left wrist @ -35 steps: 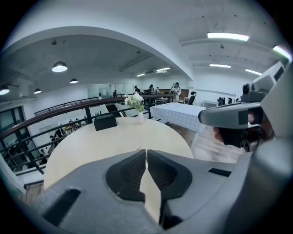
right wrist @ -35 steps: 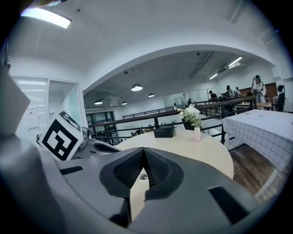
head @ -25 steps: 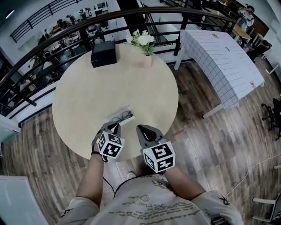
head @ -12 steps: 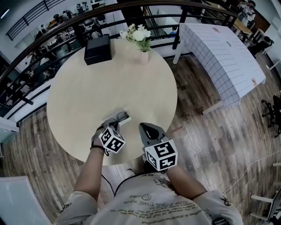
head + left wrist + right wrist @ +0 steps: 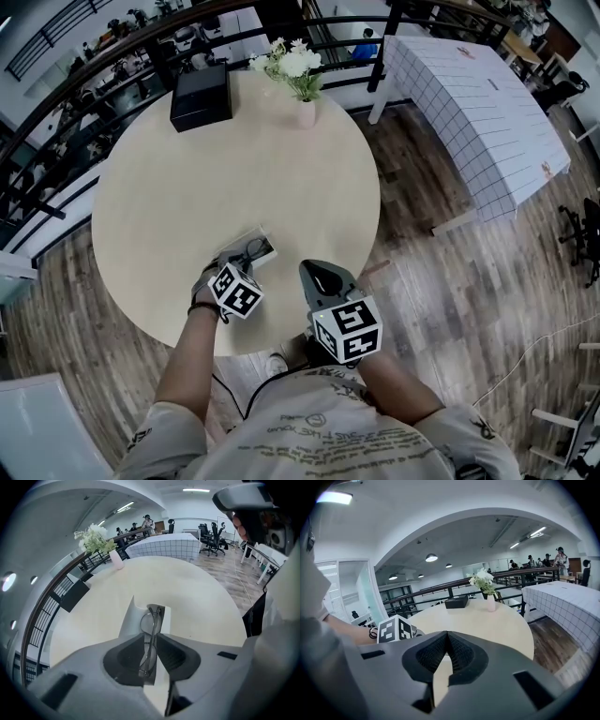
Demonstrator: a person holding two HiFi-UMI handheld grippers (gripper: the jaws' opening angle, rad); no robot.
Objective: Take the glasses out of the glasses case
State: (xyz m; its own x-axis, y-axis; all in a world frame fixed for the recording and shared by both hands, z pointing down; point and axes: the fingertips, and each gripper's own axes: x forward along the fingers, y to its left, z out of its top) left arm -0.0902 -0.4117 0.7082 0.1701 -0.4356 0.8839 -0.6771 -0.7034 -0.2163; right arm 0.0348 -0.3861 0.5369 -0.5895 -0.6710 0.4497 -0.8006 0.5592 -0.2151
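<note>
Your left gripper (image 5: 151, 643), now moved in closer, is clamped on the folded glasses (image 5: 150, 623), whose far end sits over the glasses case (image 5: 132, 619) by the table's (image 5: 234, 159) near edge; lifting comes next. Your right gripper (image 5: 447, 637) waits closed, empty, to the right.

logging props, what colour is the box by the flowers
The box is plain black; it shows best in the head view.
</note>
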